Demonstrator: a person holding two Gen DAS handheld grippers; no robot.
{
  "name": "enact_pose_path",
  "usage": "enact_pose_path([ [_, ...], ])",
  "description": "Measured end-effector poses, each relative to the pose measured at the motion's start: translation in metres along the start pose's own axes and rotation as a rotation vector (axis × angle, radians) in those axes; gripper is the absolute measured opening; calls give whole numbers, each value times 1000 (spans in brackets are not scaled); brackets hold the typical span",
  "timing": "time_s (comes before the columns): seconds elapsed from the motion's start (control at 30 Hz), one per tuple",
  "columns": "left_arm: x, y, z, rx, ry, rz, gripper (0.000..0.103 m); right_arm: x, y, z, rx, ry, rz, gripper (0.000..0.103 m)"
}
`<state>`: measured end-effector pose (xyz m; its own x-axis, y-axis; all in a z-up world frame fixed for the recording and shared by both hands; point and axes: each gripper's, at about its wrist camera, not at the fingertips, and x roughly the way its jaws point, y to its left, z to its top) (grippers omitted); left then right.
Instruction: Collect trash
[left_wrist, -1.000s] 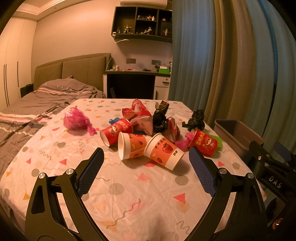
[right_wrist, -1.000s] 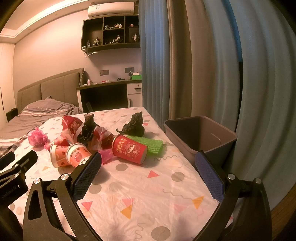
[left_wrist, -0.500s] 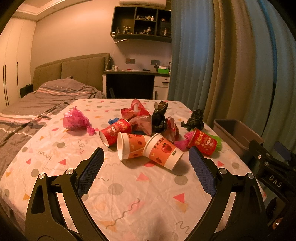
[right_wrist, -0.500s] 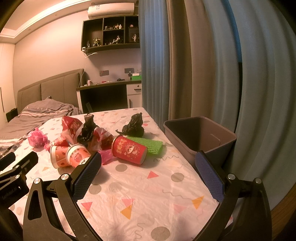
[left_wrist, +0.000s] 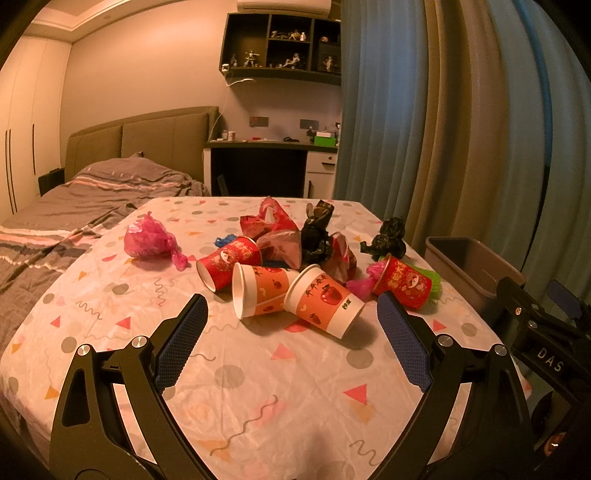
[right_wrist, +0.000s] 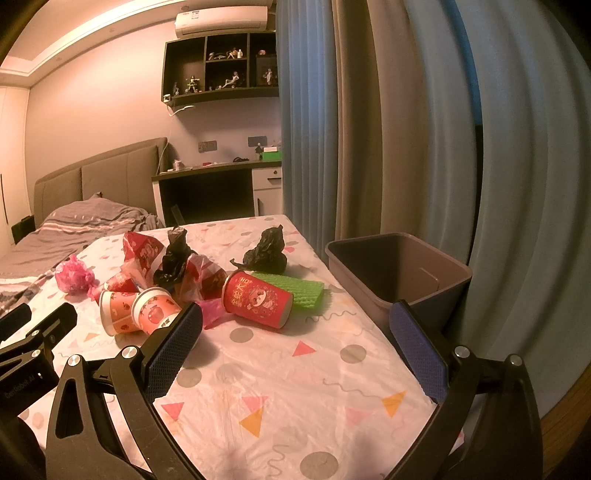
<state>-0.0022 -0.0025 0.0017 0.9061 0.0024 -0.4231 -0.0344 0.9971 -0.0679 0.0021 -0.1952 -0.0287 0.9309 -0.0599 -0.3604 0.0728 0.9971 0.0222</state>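
Trash lies in a heap on the patterned tablecloth: two orange paper cups, two red paper cups, a pink bag, black bags, red wrappers and a green mat. A grey bin stands at the table's right edge. My left gripper is open and empty, just short of the orange cups. My right gripper is open and empty, in front of the red cup.
A bed lies to the left beyond the table. A desk and wall shelves stand at the back. Curtains hang along the right side, close behind the bin. The right gripper's body shows at the left view's right edge.
Both grippers stay open and nearly still; the view drifts only slightly. Nothing on the table has moved.
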Motion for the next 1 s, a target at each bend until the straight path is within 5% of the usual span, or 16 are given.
enact_pose_path([
  [1.0,4,-7,-1,0,0,-1,91,-4,-5,5,1,-2,-3,98],
])
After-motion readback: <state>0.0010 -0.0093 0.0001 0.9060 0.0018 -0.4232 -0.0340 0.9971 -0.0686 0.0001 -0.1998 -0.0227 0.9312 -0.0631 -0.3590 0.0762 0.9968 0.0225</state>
